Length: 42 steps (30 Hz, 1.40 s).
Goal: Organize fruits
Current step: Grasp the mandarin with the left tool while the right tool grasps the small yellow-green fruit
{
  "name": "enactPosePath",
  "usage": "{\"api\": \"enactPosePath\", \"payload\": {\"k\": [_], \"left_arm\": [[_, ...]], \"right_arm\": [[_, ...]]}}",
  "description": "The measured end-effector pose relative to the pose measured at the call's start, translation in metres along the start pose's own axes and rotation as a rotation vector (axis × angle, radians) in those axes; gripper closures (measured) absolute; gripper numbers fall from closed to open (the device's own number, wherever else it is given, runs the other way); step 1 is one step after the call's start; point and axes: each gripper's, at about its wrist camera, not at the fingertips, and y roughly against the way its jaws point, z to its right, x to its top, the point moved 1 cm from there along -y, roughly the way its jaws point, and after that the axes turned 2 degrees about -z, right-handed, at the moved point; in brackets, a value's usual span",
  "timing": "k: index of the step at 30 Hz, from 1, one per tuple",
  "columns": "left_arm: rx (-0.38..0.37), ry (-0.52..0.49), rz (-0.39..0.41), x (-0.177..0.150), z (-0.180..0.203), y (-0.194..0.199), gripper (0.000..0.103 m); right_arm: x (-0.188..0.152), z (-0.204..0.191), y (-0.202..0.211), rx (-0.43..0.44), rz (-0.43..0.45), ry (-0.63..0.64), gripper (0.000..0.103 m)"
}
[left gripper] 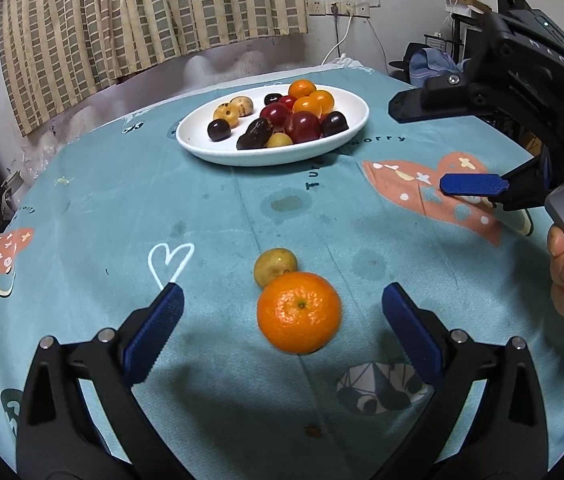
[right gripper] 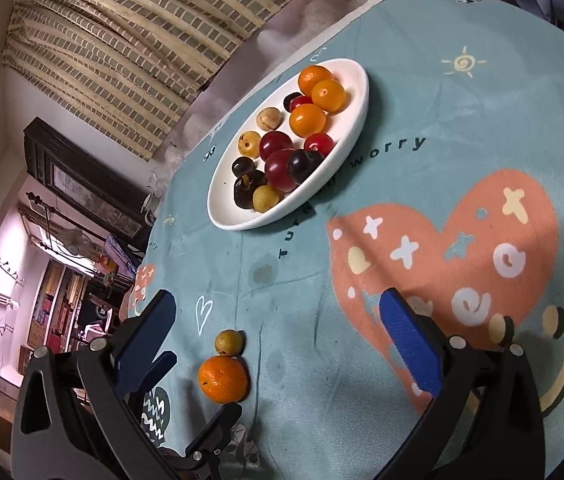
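Directly ahead of the left gripper (left gripper: 282, 312), a mandarin (left gripper: 299, 313) is seen on the teal-clothed worktop (left gripper: 102, 208), lying between the two blue pads with clear cloth on either side, so the jaws are spread wide and nothing is held. A small yellow-green fruit (left gripper: 275, 267) is touching the mandarin on its far side, in line with the approach, and this is judged to be the relation on which the coming grasp depends: a straight advance would bring the pads alongside the mandarin first, with the smaller fruit just beyond. The mandarin is nearly round, so no long axis needs to be matched. The right gripper (right gripper: 282, 344) is also held open and empty, raised and off to the right; from its camera both fruits are seen low and to the left, beside its left pad, not between the pads. The left gripper is therefore judged the nearer and better aligned. Further back on the worktop, well apart from the two loose fruits, a white oval dish (left gripper: 346, 136) is seen already loaded with mandarins, red and dark plums and other small fruit.
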Motion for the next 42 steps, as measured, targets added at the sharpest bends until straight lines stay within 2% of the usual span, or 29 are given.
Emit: {"api": "enactPosePath", "payload": {"k": [15,16,18,19,23,29,34,35,36,39,42], "left_arm": [[-0.061,0.002,0.007,-0.001,0.002,0.002,0.004],[-0.067,0.003,0.006,-0.001,0.002,0.003,0.011],[-0.104,0.015,-0.013,-0.002,0.0,0.0,0.044],[-0.091,0.025,-0.022,-0.002,-0.001,-0.002,0.059],[-0.112,0.041,-0.024,-0.002,-0.004,-0.001,0.06],[-0.134,0.042,-0.025,-0.009,-0.01,0.013,0.06],[-0.148,0.031,-0.022,-0.027,-0.022,0.037,0.065],[-0.148,0.03,-0.021,-0.03,-0.024,0.039,0.064],[-0.161,0.034,-0.027,-0.031,-0.025,0.039,0.064],[-0.193,0.045,-0.041,-0.032,-0.028,0.037,0.064],[-0.227,0.068,-0.061,-0.032,-0.031,0.033,0.062]], "right_arm": [[-0.003,-0.002,-0.004,0.015,-0.025,-0.004,0.001],[-0.003,-0.003,-0.003,0.015,-0.026,-0.001,0.001],[-0.004,-0.003,-0.003,0.016,-0.027,0.003,0.001],[-0.004,-0.003,-0.003,0.017,-0.026,0.003,0.001],[-0.004,-0.005,-0.003,0.029,-0.028,0.01,0.001],[-0.008,-0.021,-0.001,0.027,-0.018,0.114,0.001],[-0.021,-0.035,-0.016,0.044,-0.083,0.202,0.001],[-0.027,-0.042,-0.019,0.039,-0.092,0.249,0.006],[-0.034,-0.054,-0.025,-0.009,-0.093,0.335,0.018],[-0.055,-0.082,-0.048,-0.14,-0.13,0.561,0.033],[-0.06,-0.084,-0.075,-0.17,-0.192,0.587,0.041]]}}
